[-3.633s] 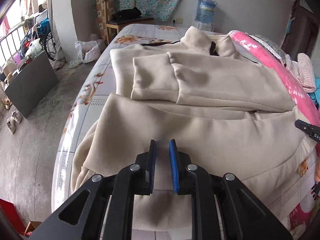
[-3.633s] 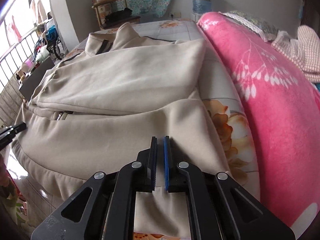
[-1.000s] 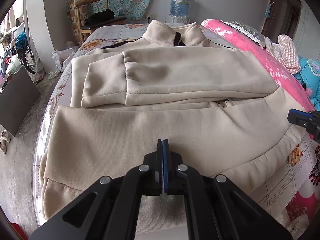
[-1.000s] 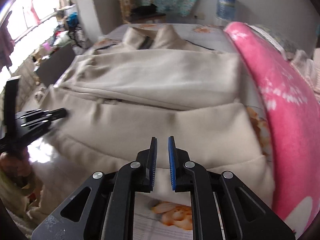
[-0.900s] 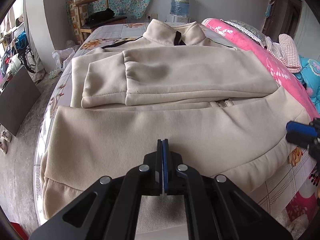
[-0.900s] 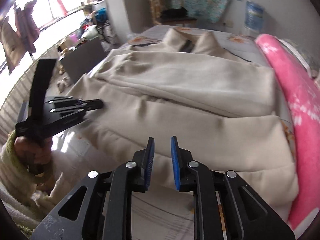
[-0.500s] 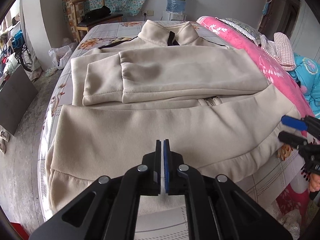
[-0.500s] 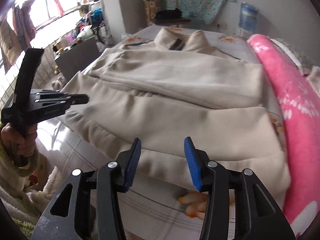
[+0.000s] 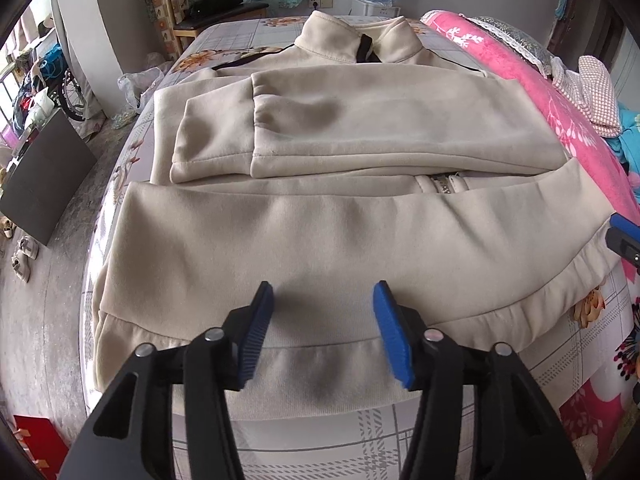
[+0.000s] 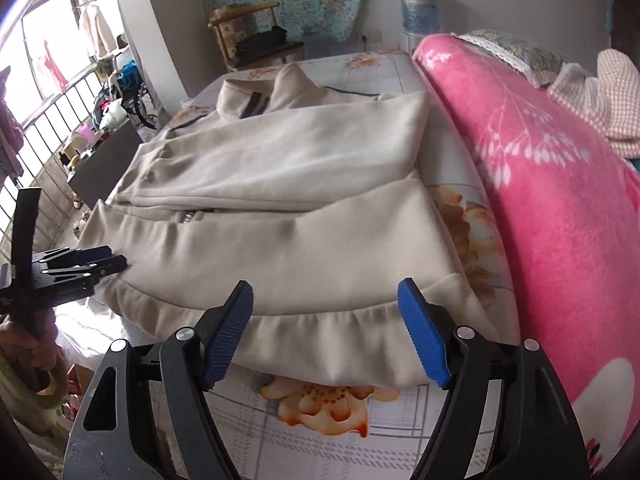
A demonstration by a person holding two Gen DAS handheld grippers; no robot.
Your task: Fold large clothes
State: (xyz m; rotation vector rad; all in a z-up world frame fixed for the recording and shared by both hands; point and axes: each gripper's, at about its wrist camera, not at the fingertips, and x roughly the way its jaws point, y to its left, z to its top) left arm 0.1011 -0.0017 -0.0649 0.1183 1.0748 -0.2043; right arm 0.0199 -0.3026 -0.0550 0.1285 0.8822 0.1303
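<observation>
Hovering both tools over the near hem, I had the left gripper (image 9: 322,328) and the right gripper (image 10: 326,332) spread wide, their jaws having just been opening with nothing pinched between the blue pads; the hem lay below them, untouched as far as I could tell. The cream jacket (image 9: 320,216) lay flat on the bed (image 9: 360,432), collar (image 9: 356,40) at the far end, both sleeves (image 9: 360,128) already folded across the chest, so the ribbed hem (image 10: 320,340) nearest me was, I judged, the edge to lift toward the collar next. That would explain why the two claws sat apart along the hem, one toward each corner.

From the left wrist view I could see the stacked cuffs and the zipper pull (image 9: 444,184), and only the tip of the right tool at the frame's right edge. From the right wrist view I saw what the other missed: the rolled pink blanket (image 10: 560,208) close along the jacket's side, the hem's right corner, and the whole left tool with the person's hand (image 10: 36,344) on its handle.
</observation>
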